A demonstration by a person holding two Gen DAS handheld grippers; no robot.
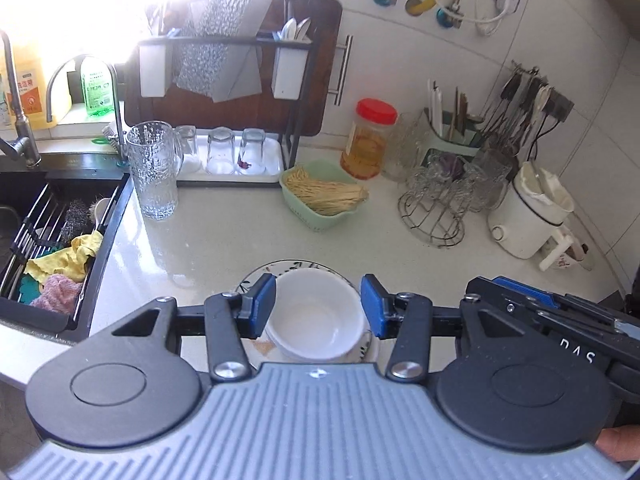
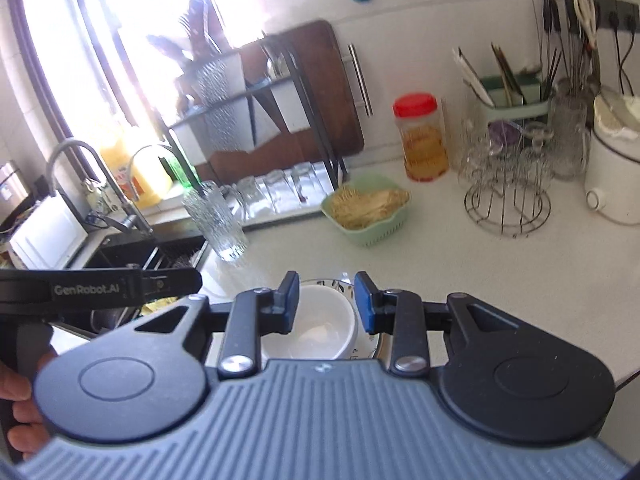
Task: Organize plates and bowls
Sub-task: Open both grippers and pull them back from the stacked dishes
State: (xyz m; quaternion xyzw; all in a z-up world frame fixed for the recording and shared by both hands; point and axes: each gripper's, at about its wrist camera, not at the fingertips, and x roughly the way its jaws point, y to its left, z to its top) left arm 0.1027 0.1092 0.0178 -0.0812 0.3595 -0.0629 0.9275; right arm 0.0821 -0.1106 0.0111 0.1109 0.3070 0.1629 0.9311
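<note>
Left wrist: both grippers' fingers apart, empty; stacked bowls (apparently off-centre on plate) could topple if nudged.

The pale surface carries a textured glass pitcher, upright at the edge of the sink. Yellow and pink cloths lie on a wire rack inside the sink. Behind the pitcher, a black dish rack stands over a white tray holding inverted glasses; a brown cutting board leans on the wall behind it. A green basket of pale noodles sits beside a red-lidded jar. Further right stand a wire glass holder and a white pot. Utensils hang on the wall.
</note>
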